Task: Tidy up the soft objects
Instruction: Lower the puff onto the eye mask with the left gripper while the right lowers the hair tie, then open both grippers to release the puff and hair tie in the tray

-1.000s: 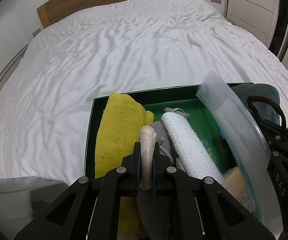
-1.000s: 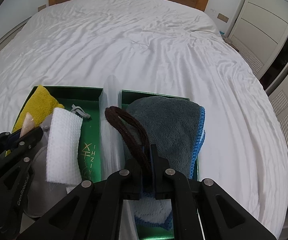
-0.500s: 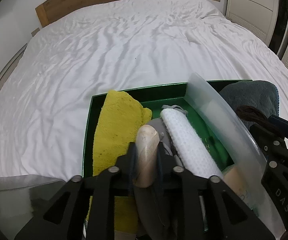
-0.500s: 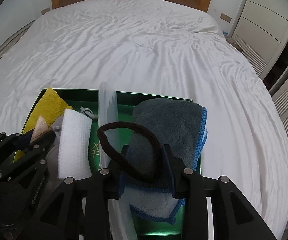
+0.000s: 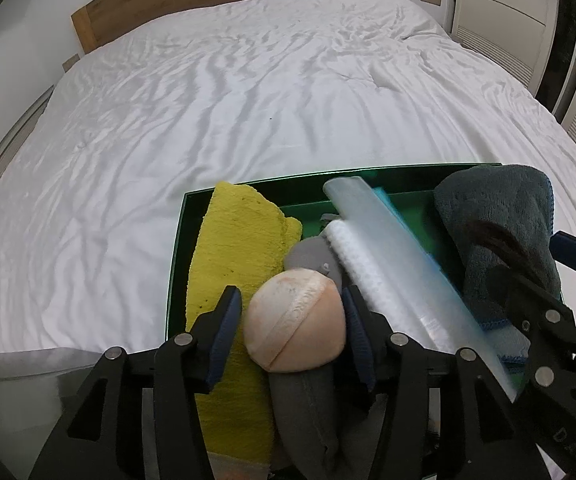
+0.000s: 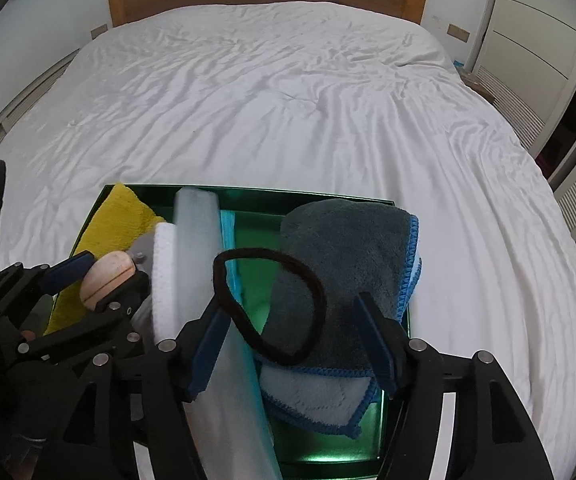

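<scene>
- White bed (image 6: 288, 100) carries the green tray (image 6: 255, 194).
- Both grippers have just spread: left gripper (image 5: 294, 328) freed the peach pad (image 5: 296, 320), right gripper (image 6: 292, 332) the hair tie (image 6: 271, 304); both look delivered.

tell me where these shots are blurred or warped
Left wrist view: the clear divider is smeared by motion and the bed bulges from fisheye. Right wrist view: same divider blurred, black corner vignetting, hair band sharp.
</scene>
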### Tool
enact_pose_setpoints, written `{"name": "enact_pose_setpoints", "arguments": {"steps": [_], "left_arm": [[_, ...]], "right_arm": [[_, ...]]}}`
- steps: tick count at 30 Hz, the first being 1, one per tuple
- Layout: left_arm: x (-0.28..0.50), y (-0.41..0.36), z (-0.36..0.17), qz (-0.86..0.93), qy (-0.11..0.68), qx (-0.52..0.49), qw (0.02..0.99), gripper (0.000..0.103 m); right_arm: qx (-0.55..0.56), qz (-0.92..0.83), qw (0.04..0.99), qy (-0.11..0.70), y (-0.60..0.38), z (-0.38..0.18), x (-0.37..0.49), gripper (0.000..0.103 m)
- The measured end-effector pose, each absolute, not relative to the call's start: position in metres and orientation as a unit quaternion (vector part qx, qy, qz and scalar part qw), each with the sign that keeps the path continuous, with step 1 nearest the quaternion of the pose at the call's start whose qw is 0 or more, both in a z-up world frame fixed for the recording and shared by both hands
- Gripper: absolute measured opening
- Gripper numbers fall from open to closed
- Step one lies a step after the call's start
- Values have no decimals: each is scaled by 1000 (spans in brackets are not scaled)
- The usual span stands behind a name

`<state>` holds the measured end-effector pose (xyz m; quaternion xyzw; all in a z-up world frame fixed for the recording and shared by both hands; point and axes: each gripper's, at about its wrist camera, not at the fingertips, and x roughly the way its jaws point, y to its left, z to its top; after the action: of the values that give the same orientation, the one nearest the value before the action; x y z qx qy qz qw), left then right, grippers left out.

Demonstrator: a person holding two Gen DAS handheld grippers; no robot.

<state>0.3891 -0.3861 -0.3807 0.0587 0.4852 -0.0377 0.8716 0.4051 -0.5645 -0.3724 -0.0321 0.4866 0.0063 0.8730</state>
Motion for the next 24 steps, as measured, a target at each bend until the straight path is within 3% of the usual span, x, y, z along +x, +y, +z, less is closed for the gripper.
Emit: {"name": "enact_pose_setpoints", "arguments": {"steps": [3, 10, 15, 24], "left_arm": [[391, -383, -380, -36, 485, 58, 872, 56], [390, -383, -378, -35, 482, 61, 873, 62], [389, -380, -378, -30, 478, 62, 876, 81], [388, -376, -375, -28, 476, 60, 877, 91]], "right_arm": [[-28, 3, 872, 489, -567, -370, 405, 70], [-9, 10, 873, 487, -573, -364, 400, 80], [-14, 13, 876, 483, -575, -362, 394, 86], [-12, 2, 881, 474, -571, -361, 387, 101]]}}
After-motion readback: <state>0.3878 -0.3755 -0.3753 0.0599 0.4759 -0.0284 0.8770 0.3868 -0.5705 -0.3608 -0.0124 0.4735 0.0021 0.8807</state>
